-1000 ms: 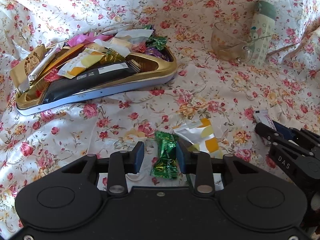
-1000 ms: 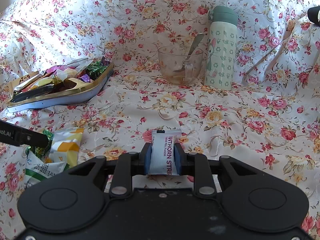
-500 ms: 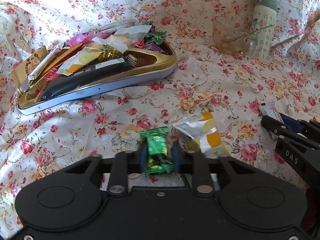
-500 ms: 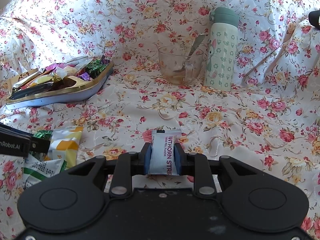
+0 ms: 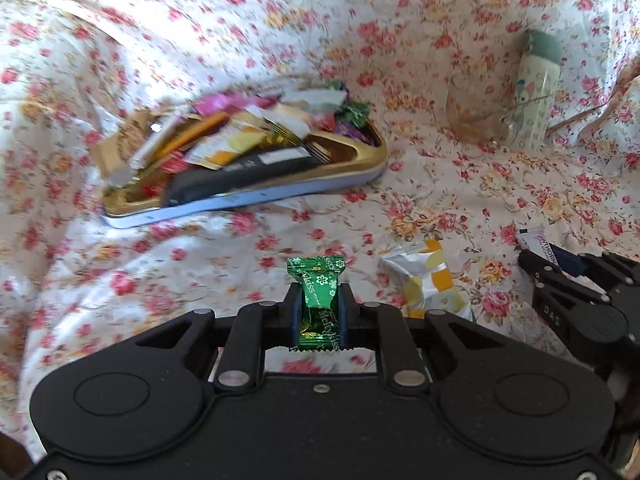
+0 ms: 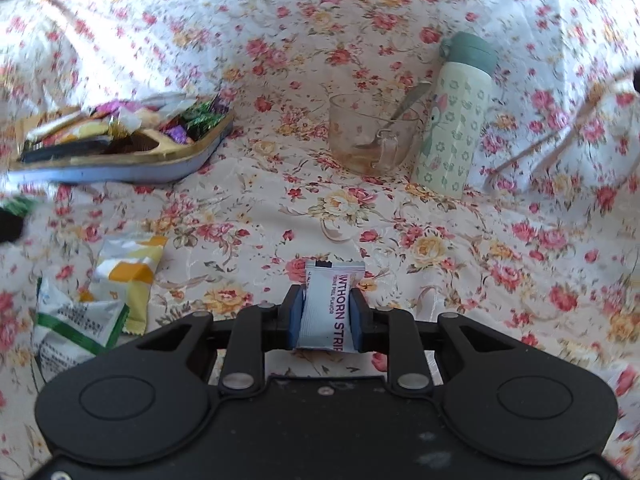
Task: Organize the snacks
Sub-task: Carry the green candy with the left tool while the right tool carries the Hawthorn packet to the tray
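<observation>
We read only part of the print on the white sachet [image 6: 326, 308] pinched in our right gripper [image 6: 325, 312]. Our left gripper [image 5: 319, 312] clamps a crinkly green foil candy [image 5: 318, 300]; at eleven o'clock, the heaped gold tin [image 5: 360, 156] blurs on floral cloth [image 5: 280, 20].

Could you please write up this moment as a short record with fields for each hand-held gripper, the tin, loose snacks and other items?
left hand-held gripper: shut on green candy
right hand-held gripper: shut on white snack strip
tin: open, piled with wrapped snacks
loose snacks: yellow-and-white packet, green-and-white packet, both on the floral cloth
other items: glass mug with spoon, beside green-lidded bottle
</observation>
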A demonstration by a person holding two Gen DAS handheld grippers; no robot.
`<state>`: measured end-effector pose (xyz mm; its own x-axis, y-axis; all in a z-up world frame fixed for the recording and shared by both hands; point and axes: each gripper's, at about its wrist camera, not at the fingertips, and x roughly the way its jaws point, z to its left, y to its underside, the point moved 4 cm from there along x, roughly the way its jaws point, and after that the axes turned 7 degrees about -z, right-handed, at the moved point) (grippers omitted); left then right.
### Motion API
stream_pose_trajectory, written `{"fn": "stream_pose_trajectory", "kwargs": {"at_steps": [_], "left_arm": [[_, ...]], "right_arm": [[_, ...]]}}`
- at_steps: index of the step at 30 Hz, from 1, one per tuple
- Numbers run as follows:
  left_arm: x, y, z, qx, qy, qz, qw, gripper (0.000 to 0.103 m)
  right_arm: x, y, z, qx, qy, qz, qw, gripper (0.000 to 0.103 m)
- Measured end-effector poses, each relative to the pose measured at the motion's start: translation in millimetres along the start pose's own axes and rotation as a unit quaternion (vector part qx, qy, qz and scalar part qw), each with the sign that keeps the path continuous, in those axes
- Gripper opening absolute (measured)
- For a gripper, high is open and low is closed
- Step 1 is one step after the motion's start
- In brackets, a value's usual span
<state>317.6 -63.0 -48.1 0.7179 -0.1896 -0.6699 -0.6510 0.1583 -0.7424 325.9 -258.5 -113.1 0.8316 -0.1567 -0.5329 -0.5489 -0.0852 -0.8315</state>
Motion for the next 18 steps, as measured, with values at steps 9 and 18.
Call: {"fn": "stream_pose_trajectory", "kwargs": {"at_steps": [9,18], "left_arm": [[-43,17,25,-0.029,-0.001,0.016,0.9994,0.023],[-90,45,30,-0.039,-0.010,0.010,0.9992,0.023]], "right_arm": [[-42,-19,-11,0.027,-0.003,0.000,1.000,0.024],[-147,-27,1,0.053,-0.056,-0.061,0.995,0.024]]}}
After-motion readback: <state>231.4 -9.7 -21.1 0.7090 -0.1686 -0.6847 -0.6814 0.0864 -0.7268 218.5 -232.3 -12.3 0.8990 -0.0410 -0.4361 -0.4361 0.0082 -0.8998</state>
